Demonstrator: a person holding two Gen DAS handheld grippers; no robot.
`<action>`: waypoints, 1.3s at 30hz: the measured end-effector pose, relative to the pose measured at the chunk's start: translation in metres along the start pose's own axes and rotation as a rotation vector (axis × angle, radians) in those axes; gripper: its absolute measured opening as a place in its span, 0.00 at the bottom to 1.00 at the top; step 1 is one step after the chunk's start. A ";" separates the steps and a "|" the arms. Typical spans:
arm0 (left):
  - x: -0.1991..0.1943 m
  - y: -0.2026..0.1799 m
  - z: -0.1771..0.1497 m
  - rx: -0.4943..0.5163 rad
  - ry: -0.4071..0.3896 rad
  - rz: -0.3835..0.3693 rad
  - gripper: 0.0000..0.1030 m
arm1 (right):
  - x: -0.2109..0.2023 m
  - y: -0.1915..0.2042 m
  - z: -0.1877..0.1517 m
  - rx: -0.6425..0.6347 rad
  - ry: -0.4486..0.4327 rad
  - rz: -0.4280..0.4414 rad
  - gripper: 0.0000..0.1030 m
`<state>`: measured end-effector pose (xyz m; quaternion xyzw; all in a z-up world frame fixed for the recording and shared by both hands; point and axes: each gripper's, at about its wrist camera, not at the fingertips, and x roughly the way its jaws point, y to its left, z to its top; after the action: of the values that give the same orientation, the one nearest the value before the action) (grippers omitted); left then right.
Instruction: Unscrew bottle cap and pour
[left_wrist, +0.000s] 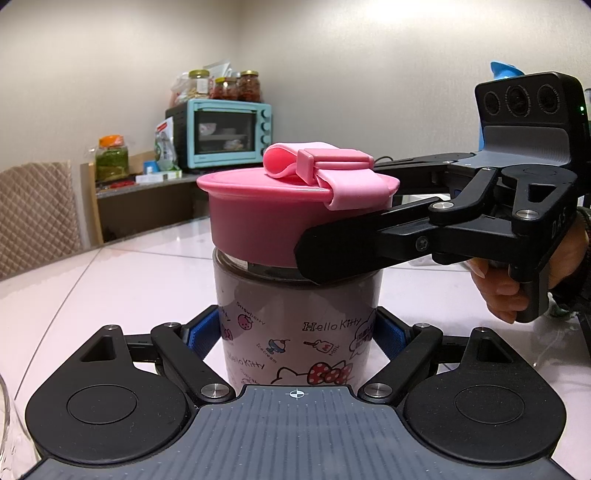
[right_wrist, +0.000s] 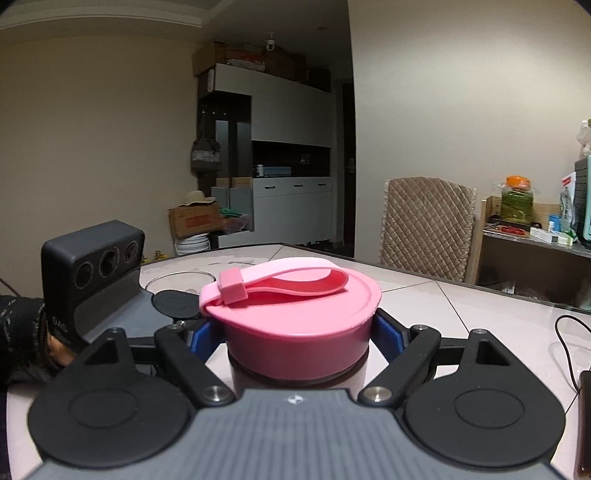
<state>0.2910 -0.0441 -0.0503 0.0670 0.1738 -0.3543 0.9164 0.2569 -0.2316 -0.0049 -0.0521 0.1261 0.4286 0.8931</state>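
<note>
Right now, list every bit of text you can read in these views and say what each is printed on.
"Hello Kitty": bottle, upper right of its print, and again lower left.
"Strawberry": bottle, arched over the small strawberry drawing.
"Icecream": bottle, by the sundae drawing.
"Milk": bottle, by the small milk bottle drawing.
"D.A.S.": side of the right claw, faint.
Speech bubble on the bottle's right edge: too curved away to read.
Jar labels and packets by the oven: too small.

The walls (left_wrist: 332, 55) are plain and pale. A blue little oven (left_wrist: 221, 133) sits on a low shelf (left_wrist: 147, 192), with jars (left_wrist: 225, 86) on top of it. A brown padded chair (right_wrist: 428, 229) stands by the shiny white table (right_wrist: 461, 306). Far back is a tall white cupboard (right_wrist: 288, 147) with boxes (right_wrist: 195, 218) near it
</note>
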 end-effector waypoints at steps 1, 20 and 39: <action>0.000 0.000 0.000 0.000 0.000 0.000 0.87 | -0.001 0.001 -0.001 -0.001 -0.001 -0.001 0.83; 0.000 -0.001 0.000 0.000 0.000 0.000 0.87 | -0.019 0.028 0.007 -0.002 0.011 -0.189 0.97; 0.000 -0.002 0.000 0.001 0.000 0.000 0.87 | -0.020 0.065 -0.002 0.061 -0.023 -0.370 0.99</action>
<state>0.2897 -0.0450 -0.0501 0.0673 0.1735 -0.3544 0.9164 0.1943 -0.2062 -0.0002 -0.0425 0.1170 0.2536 0.9593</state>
